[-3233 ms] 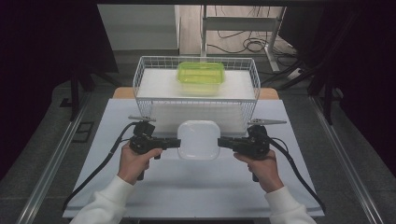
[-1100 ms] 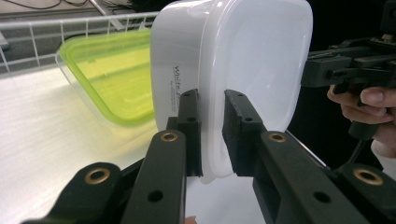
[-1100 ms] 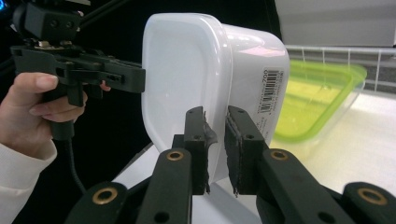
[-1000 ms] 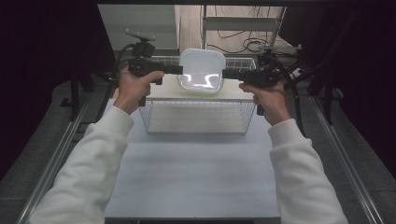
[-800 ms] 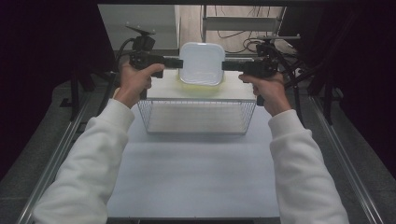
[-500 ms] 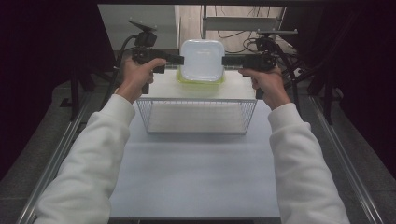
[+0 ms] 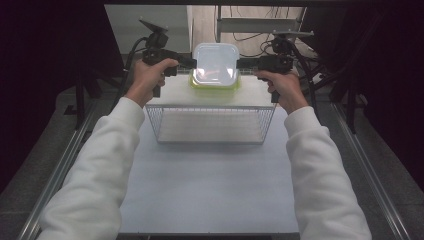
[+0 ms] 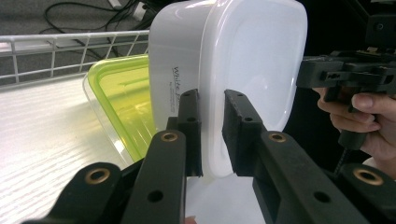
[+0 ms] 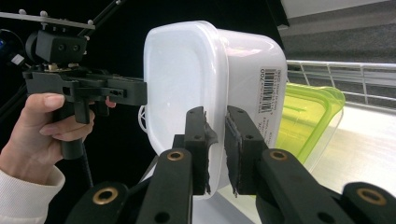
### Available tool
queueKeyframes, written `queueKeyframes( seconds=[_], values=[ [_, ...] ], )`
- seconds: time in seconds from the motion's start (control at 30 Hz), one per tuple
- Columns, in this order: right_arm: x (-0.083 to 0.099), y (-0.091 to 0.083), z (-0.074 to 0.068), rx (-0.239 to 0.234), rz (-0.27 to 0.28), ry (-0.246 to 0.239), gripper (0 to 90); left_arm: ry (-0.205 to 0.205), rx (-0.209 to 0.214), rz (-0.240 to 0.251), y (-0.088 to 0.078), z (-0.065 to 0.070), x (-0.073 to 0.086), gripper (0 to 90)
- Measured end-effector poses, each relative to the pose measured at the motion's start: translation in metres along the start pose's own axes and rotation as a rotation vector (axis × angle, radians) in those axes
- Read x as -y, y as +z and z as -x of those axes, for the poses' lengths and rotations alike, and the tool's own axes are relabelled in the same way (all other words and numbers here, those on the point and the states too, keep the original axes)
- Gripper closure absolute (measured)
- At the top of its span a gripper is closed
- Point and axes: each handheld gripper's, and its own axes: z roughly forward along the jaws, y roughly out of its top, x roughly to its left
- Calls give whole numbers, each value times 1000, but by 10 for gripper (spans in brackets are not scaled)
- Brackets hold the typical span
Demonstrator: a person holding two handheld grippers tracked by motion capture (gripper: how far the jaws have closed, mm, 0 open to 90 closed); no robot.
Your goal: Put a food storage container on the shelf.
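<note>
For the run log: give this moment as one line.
left tongs: shut on white container rim | right tongs: shut on opposite rim | white container: held over green container | green container: in wire basket

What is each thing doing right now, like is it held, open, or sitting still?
White box: lidded, held in the air above the green box.
Green box: lying in the basket, under the white box.
Basket: standing on the table.
Left hand-held gripper: shut on the white box's rim.
Right hand-held gripper: shut on the opposite rim.
</note>
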Motion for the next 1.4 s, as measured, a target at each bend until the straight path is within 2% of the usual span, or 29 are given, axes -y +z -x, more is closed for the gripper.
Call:
queueKeyframes(
  seconds=[0.27, 0.5, 0.63, 0.67, 0.73, 0.8, 1.0, 1.2, 1.4],
  values=[
    [1, -2, -1, 4, -11, 16, 786, -2, -5, -8, -1, 4, 2, 780],
    [1, 0, 5, 11, -11, 51, 780, -32, 16, -7, 2, 0, 0, 785],
    [-2, 3, 10, -9, 2, 79, 773, -77, 39, -11, 3, -8, -4, 785],
    [-3, 5, 13, -16, 7, 100, 768, -92, 49, -11, 3, -10, -5, 784],
    [-4, 6, 15, -19, 9, 110, 765, -127, 70, -6, 5, -15, -7, 784],
    [-7, 9, 21, -27, 14, 145, 754, -160, 93, -4, 6, -20, -9, 783],
    [-11, 14, 28, -33, 22, 200, 740, -234, 136, 6, 12, -32, -14, 771],
    [-13, 18, 36, -44, 28, 274, 734, -277, 148, 38, 17, -39, -16, 759],
    [-13, 23, 41, -39, 32, 334, 718, -291, 138, 42, 20, -43, -16, 746]
  ],
)
